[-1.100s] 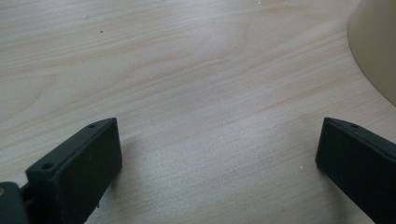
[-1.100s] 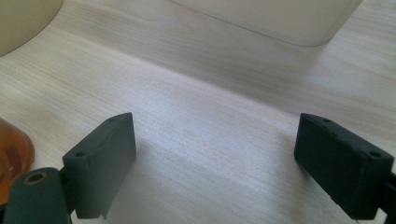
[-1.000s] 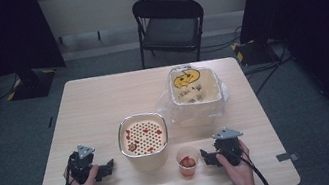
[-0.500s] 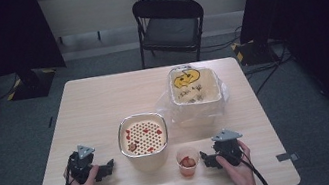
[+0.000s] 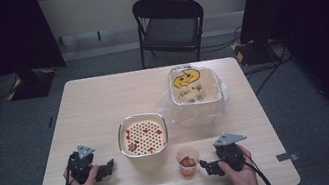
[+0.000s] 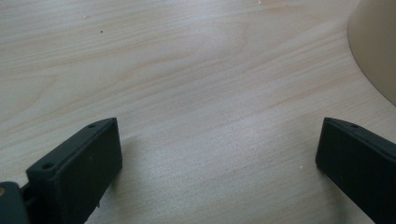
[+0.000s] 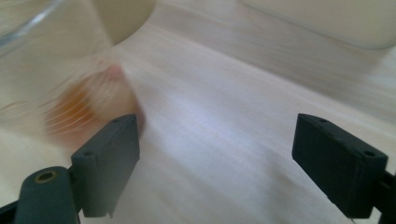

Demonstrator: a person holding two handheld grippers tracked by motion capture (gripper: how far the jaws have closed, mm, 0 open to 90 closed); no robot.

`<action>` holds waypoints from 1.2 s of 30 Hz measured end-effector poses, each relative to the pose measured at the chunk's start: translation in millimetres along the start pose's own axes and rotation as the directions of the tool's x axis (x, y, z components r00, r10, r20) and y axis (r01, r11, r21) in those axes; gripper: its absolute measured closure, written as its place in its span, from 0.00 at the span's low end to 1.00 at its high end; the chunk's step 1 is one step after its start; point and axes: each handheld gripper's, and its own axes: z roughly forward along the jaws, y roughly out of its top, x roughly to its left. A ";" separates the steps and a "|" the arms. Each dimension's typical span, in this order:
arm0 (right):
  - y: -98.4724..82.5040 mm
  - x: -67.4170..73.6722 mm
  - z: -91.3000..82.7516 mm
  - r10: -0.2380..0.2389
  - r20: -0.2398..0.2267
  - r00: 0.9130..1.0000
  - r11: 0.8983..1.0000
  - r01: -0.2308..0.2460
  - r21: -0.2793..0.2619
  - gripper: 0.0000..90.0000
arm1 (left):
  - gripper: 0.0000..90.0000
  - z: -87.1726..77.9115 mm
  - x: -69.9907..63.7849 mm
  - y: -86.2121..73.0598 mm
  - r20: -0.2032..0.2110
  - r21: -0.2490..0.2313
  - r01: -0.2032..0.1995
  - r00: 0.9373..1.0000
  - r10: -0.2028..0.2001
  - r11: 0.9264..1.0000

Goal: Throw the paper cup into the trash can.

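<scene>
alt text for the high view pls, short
A person's hands hold two open grippers low over a light wooden table: the left gripper left of a cream container with a perforated insert, the right gripper just right of a small clear cup holding something red. Behind sit a bag-lined bin and a black folding chair.

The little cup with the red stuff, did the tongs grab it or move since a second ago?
Not grabbed. The right tongs have edged left toward the little cup, open, with the cup just outside the jaws. The cup, the left tongs, the strainer bowl and the bagged tub stayed put.
</scene>
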 end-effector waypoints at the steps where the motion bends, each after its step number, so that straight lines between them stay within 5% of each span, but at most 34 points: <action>1: -0.9 1.8 -2.2 -0.004 -0.027 1.000 1.000 0.005 0.010 0.17 | 0.00 0.0 0.0 0.0 0.000 0.000 0.000 1.000 0.000 1.000; 9: -5.4 11.7 -5.9 -0.037 -0.100 0.994 0.999 0.041 0.036 0.19 | 0.00 0.0 0.0 0.0 0.000 0.000 0.000 1.000 0.000 1.000; 19: 3.0 33.0 4.8 -0.076 -0.211 0.975 0.997 0.078 0.002 0.19 | 0.00 0.0 0.1 0.0 0.001 0.000 0.000 1.000 0.000 1.000; 36: 21.7 46.2 27.6 -0.130 -0.203 0.971 0.991 0.122 -0.053 0.29 | 0.00 0.0 0.0 0.0 0.000 0.000 0.000 1.000 0.000 1.000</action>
